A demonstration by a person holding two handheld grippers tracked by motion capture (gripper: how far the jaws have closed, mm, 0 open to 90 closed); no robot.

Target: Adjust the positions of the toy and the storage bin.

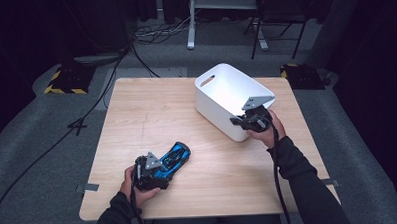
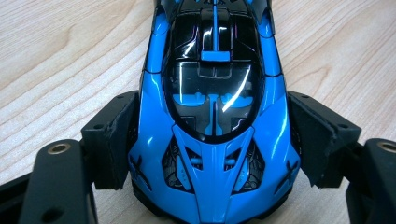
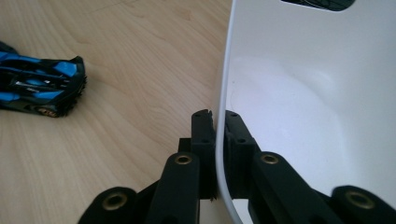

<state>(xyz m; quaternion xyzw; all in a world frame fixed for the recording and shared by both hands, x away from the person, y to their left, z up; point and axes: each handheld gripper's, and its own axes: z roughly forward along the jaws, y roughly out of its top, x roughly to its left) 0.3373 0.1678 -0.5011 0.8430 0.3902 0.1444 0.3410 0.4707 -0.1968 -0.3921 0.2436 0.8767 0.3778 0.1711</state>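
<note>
Toy car: glossy blue body w/ black canopy, blue centre stripe, black vents. Bin: plain white inside and out. Table: light wood, visible grain. Gripper jaws: matt black, brass-coloured rivets. Floor mat: grey; yellow/black hazard stripes on block.

Both claws clamped tight

Toy car: nose and tail cut off by the frame edges beyond the left gripper. Bin: wall section between the right gripper pads hidden; far rim cropped.
</note>
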